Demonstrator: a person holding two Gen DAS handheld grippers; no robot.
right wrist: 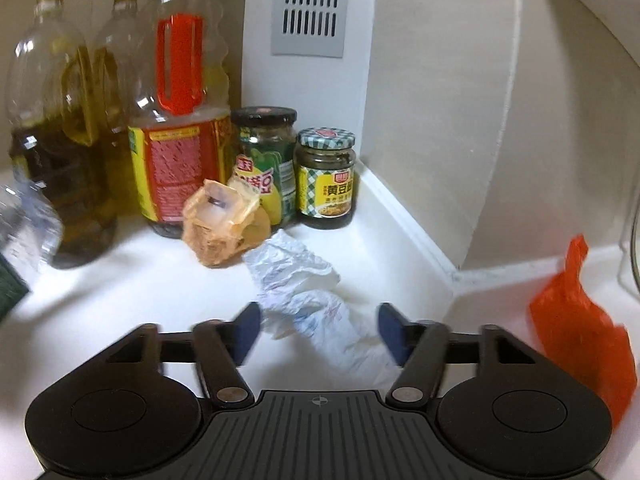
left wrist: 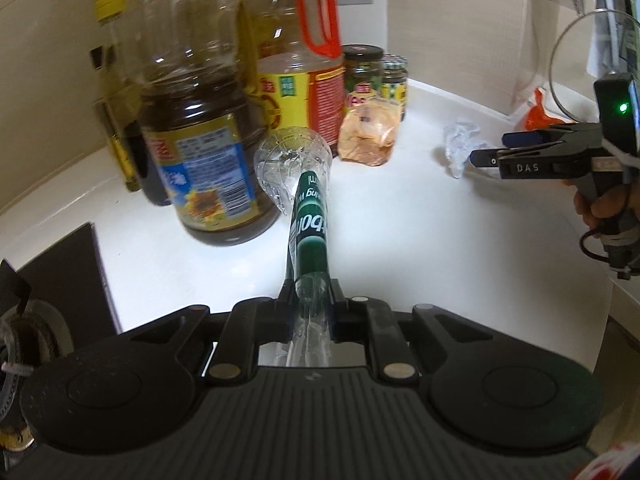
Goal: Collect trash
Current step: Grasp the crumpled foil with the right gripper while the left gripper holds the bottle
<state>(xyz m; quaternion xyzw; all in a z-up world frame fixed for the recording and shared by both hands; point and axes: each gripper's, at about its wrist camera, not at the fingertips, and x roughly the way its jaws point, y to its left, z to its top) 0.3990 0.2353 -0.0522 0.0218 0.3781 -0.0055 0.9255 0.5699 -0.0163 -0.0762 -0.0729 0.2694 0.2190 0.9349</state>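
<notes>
My left gripper (left wrist: 311, 286) is shut on an empty clear plastic bottle with a green label (left wrist: 310, 224), held off the white counter (left wrist: 400, 216) with its base pointing away. My right gripper (right wrist: 318, 330) is open, its blue-padded fingers either side of a crumpled white wrapper (right wrist: 308, 300) lying on the counter (right wrist: 120, 292). That gripper also shows in the left wrist view (left wrist: 486, 148), next to the wrapper (left wrist: 460, 146). A crumpled orange-tan wrapper (right wrist: 218, 224) lies just beyond, against the jars. The held bottle's base shows at the right wrist view's left edge (right wrist: 28, 220).
Large oil bottles (right wrist: 180, 132) (left wrist: 200, 140) and two jars (right wrist: 326, 178) (right wrist: 266, 156) stand in the counter's back corner. An orange plastic bag (right wrist: 580, 320) lies at the right by the wall. A glass lid (left wrist: 576, 60) stands at the right. A stove (left wrist: 48, 300) is at the left.
</notes>
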